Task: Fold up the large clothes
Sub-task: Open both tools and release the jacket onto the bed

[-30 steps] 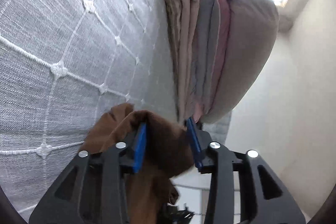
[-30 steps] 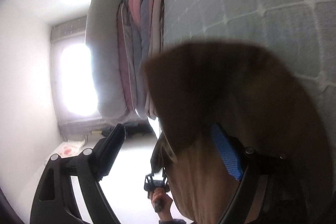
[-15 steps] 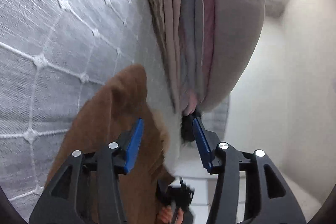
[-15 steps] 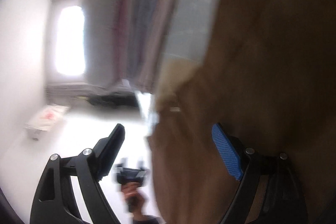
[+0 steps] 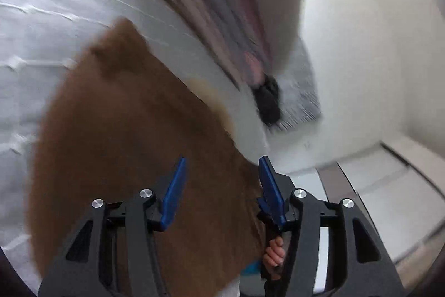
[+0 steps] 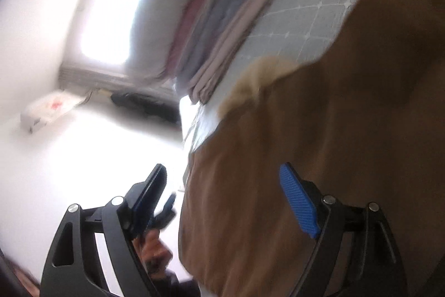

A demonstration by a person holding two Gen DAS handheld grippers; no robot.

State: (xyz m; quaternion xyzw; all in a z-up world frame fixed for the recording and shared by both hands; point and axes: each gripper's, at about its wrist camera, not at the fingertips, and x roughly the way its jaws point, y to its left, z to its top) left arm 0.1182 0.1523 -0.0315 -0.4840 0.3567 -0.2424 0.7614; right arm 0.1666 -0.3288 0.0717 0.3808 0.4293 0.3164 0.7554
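The left gripper (image 5: 221, 183) stood released, its jaws having just been opening, nothing pinched between the blue pads (image 5: 173, 194); the brown garment (image 5: 133, 146) lay spread on the quilted bed (image 5: 55, 4), near the stack of folded linens (image 5: 222, 4) at the far side. Before regrasping, it would likely do best to let the cloth settle flat.

The right gripper (image 6: 222, 196) was also wide and empty, the brown garment (image 6: 319, 144) draped just right of it. Picking an edge or corner, not the bunched middle, would probably keep the next fold square.
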